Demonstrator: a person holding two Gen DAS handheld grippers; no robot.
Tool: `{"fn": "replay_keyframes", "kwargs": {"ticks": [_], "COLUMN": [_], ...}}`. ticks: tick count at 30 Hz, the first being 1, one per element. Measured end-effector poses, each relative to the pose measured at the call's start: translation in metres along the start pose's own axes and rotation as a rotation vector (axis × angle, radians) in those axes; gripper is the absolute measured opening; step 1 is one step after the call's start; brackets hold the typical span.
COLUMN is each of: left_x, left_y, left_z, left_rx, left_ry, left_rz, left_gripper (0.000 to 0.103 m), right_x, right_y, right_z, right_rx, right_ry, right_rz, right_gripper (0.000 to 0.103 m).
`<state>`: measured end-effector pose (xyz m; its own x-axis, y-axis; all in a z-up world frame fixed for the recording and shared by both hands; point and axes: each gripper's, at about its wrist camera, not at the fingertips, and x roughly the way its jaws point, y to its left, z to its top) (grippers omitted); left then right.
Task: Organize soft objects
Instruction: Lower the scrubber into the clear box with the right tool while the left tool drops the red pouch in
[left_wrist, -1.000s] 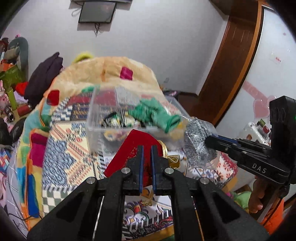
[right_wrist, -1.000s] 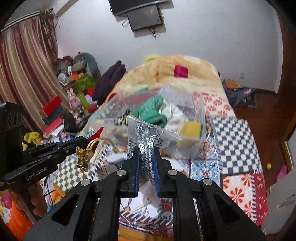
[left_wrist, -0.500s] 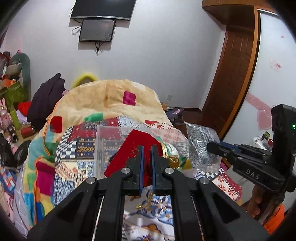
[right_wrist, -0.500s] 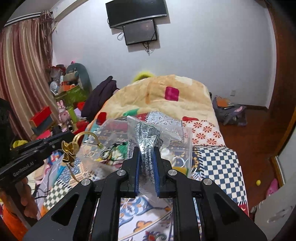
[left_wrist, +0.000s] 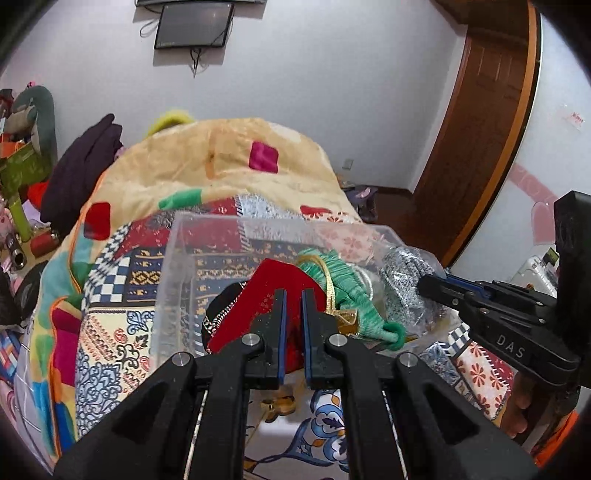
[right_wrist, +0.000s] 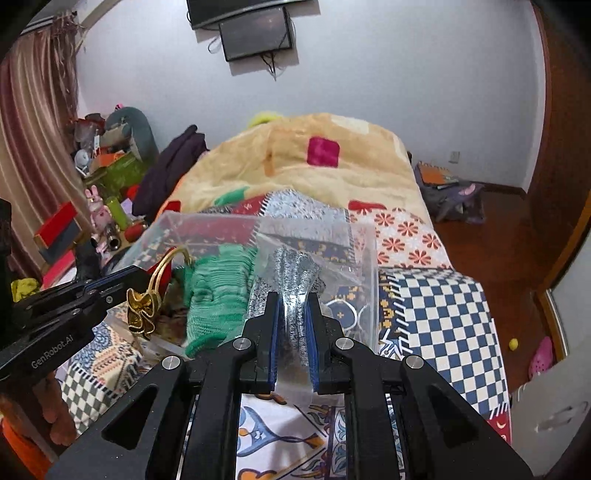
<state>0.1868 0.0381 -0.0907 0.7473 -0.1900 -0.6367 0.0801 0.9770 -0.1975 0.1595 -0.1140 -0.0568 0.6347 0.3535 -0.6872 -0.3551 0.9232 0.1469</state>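
My left gripper (left_wrist: 291, 295) is shut on a red pouch (left_wrist: 273, 284) with a gold cord and bow (left_wrist: 345, 317), held at the near edge of a clear plastic box (left_wrist: 177, 266) on the bed. The left gripper also shows in the right wrist view (right_wrist: 122, 277). My right gripper (right_wrist: 291, 299) is shut on a silver scrubber in a clear bag (right_wrist: 291, 269), seen too in the left wrist view (left_wrist: 402, 280), held over the box's near right side. A green knitted glove (right_wrist: 218, 295) lies in the box.
The box sits on a patchwork quilt (right_wrist: 443, 314) with a beige blanket (right_wrist: 314, 166) heaped behind. Clutter, boxes and toys (right_wrist: 107, 173) stand left of the bed. A wooden door (left_wrist: 476, 129) and bags on the floor (right_wrist: 450, 195) are to the right.
Both grippers dipped toward the box, rose, and have come down near it again, each still holding its item. The green glove shows in the box again.
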Motion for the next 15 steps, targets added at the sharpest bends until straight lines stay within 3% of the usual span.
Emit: {"fn": "replay_keyframes", "kwargs": {"ticks": [11,15], "left_x": [0.009,-0.003], "left_y": [-0.004,-0.003], "left_z": [-0.002,-0.001], "left_rx": [0.029,0.020], "left_ry": [0.037,0.024], "left_rz": [0.013,0.008], "left_gripper": [0.011,0.017], "right_x": [0.000,-0.010], "right_y": [0.001,0.002], "right_z": [0.000,0.002], "right_rx": [-0.011,-0.016], "right_ry": [0.031,0.012], "right_rz": [0.004,0.012], "right_gripper": [0.016,0.026]}}
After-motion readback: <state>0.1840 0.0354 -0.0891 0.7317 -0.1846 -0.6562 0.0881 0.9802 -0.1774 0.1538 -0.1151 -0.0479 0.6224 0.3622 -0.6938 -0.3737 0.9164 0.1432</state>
